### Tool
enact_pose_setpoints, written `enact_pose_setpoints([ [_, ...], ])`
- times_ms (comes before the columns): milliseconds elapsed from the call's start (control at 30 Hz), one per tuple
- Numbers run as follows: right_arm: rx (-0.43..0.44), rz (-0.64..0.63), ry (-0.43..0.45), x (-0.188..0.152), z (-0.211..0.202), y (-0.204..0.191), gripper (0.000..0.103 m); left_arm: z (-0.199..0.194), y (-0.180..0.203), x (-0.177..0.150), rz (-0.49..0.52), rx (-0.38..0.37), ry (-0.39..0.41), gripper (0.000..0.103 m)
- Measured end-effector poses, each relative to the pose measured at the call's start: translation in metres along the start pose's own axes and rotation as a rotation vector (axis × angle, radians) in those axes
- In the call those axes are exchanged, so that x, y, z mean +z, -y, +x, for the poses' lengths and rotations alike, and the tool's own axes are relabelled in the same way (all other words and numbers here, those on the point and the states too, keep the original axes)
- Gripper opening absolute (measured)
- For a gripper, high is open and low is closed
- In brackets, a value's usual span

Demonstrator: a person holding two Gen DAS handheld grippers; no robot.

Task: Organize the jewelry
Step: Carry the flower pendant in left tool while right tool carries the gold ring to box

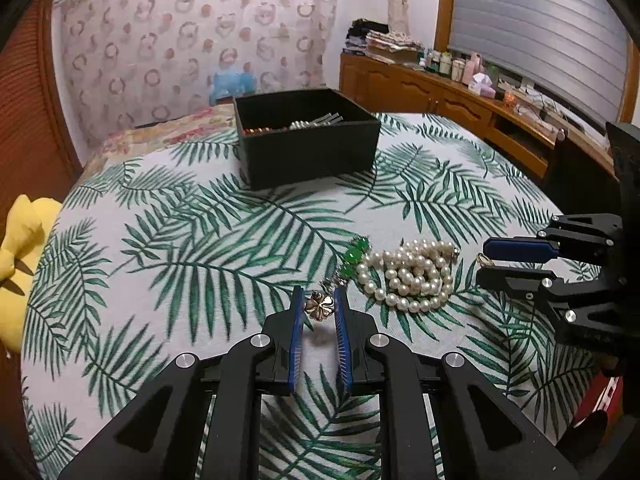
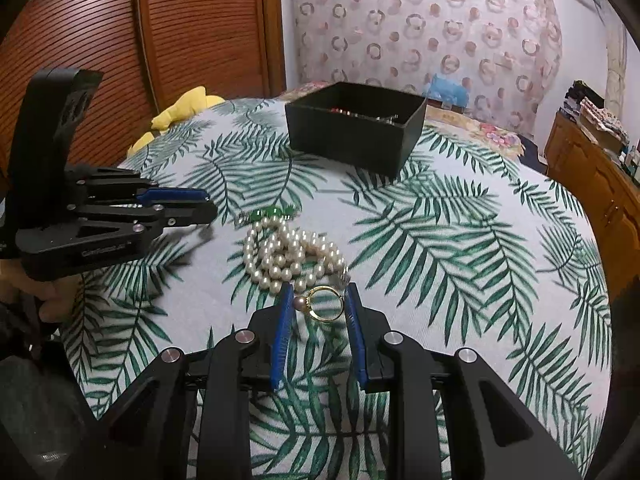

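Left wrist: our left gripper [image 1: 319, 304] brackets a gold flower charm [image 1: 319, 307], fingers parted, not clearly pinching. Green bead piece [image 1: 354, 255] and pearl necklace [image 1: 408, 276] lie just right on the palm-print cloth [image 1: 160, 264]; black box [image 1: 308, 140] sits beyond.

Right wrist: our right gripper [image 2: 318, 304] straddles a gold pearl ring [image 2: 326, 303], fingers spread, contact unclear. Pearls touch the ring's far side.
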State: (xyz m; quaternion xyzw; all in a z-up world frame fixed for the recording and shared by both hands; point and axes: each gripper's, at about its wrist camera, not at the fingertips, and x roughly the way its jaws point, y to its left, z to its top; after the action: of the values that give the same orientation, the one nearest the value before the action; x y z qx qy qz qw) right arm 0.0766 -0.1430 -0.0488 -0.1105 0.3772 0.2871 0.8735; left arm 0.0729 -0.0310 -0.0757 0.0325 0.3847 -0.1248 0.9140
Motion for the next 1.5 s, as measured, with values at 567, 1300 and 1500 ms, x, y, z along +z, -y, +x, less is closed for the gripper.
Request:
enact_pose_setpoints([
  [567,-0.026,-0.002,0.073,0.041,-0.011,0.013,0.028,-0.024,-0.009,0.022,-0.010,0.008,0.074,0.014],
  [1300,-0.078,-0.005,0.202,0.143,0.035,0.053,0.028,0.017,-0.043,0.099,-0.005,0.061,0.123,0.014],
  [1500,-0.041,0.016,0.194,0.160,0.059,0.066,0.029,0.030,-0.046,0.113,-0.012,0.065,0.122,0.014],
])
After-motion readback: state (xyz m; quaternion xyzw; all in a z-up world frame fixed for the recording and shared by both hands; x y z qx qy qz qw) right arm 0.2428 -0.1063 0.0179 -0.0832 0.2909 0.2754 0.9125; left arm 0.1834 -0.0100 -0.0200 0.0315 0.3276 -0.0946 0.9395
